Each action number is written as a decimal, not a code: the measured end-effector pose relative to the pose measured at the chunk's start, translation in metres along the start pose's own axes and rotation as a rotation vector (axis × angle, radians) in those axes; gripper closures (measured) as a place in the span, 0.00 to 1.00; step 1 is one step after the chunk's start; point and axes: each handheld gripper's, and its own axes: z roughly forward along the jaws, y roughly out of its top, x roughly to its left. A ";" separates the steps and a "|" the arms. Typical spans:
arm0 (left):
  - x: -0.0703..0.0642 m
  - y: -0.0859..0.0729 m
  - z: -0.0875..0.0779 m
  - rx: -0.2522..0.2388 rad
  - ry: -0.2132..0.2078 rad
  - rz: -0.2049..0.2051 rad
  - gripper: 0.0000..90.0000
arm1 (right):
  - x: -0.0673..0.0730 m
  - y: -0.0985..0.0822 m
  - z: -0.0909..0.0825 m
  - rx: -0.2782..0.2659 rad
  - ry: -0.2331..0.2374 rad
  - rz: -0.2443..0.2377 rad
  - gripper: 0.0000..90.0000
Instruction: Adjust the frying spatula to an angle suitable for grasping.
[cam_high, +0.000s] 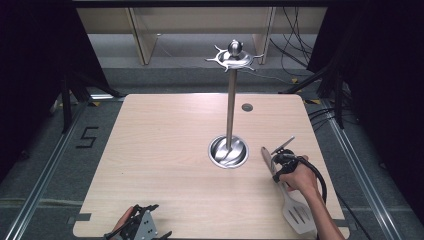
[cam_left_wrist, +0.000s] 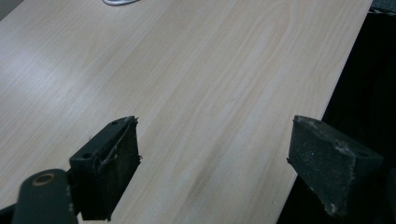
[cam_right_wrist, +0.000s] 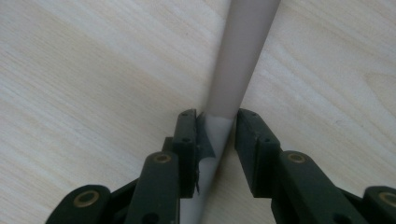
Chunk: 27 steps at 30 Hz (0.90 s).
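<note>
Wooden counter (cam_high: 165, 150) | right gripper (cam_right_wrist: 217, 128) jaws grip spatula (cam_high: 292, 202) handle; left gripper (cam_left_wrist: 212, 154) jaws open | I fear spatula may twist, swing.

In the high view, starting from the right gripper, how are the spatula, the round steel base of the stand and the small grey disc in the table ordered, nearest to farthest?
1. Spatula: between the right gripper's fingers, near the table's right edge.
2. Round steel base of the stand: to the gripper's left, mid-table.
3. Small grey disc: toward the far edge.
</note>
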 end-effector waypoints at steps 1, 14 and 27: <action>0.000 0.000 0.000 -0.001 0.000 0.000 0.17 | 0.000 0.001 0.000 0.008 -0.005 -0.002 0.79; 0.000 0.000 0.001 0.006 0.006 0.006 0.17 | -0.007 0.007 0.000 0.037 0.043 0.010 0.84; 0.000 0.000 0.000 -0.002 -0.004 0.000 0.17 | -0.005 0.010 0.001 0.006 0.041 -0.009 0.85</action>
